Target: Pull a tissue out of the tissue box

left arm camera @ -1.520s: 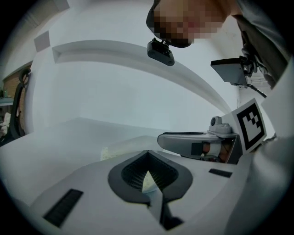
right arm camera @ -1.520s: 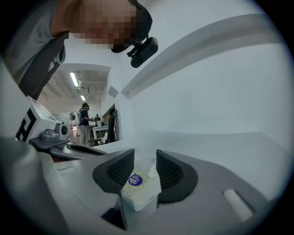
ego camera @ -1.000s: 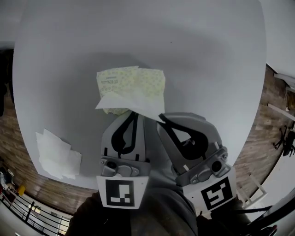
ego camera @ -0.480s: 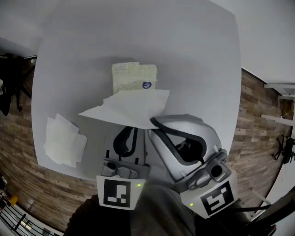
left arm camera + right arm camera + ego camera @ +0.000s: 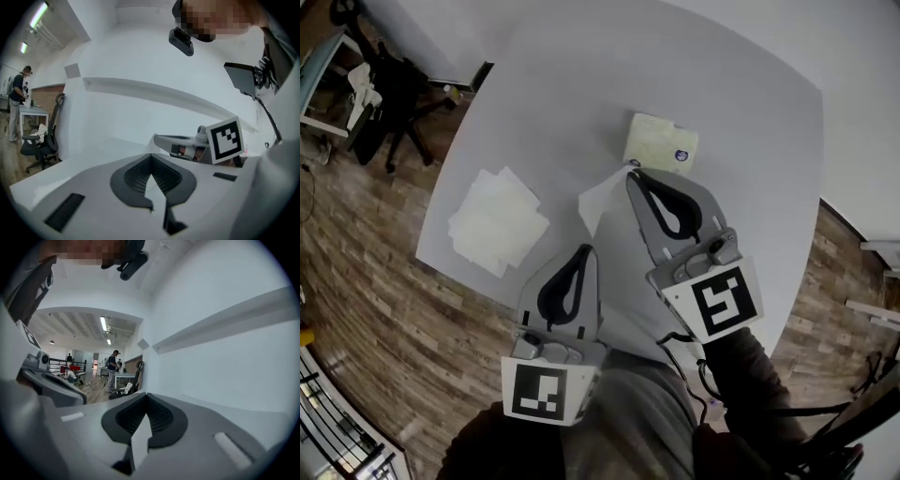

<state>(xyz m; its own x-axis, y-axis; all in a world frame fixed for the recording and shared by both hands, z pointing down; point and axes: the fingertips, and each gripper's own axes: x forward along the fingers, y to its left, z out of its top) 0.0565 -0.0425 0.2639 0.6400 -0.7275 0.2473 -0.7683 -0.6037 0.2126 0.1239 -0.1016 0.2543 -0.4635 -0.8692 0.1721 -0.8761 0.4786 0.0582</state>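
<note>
Pale yellow-green, the box (image 5: 661, 142) lies flat on the grey table (image 5: 581, 75), with a small round dark label on its near edge. Everything else sits nearer the person than the box does.

The right gripper (image 5: 631, 173) has its tip just beside the box's near left corner. In the right gripper view its dark ribbed pads are pressed together, with a white strip of tissue (image 5: 140, 441) clamped between them. From the head view that tissue (image 5: 598, 199) spreads out from the tip as a loose white sheet, left of the box and a little nearer. It is clear of the box top, though whether its edge brushes the box's side cannot be made out.

The left gripper (image 5: 585, 249) is further from the box than the right one, nearer the person and to the left. It sits past the held tissue, over the table's near edge. In the left gripper view its jaws (image 5: 150, 156) meet at the tip, and the head view shows nothing hanging from them.

A pile (image 5: 495, 222) of flat white tissues lies well left of the box, near the table's left edge. Beyond that edge is a brown wood floor (image 5: 366, 272), and a dark office chair (image 5: 394, 98) stands far left of the box.
</note>
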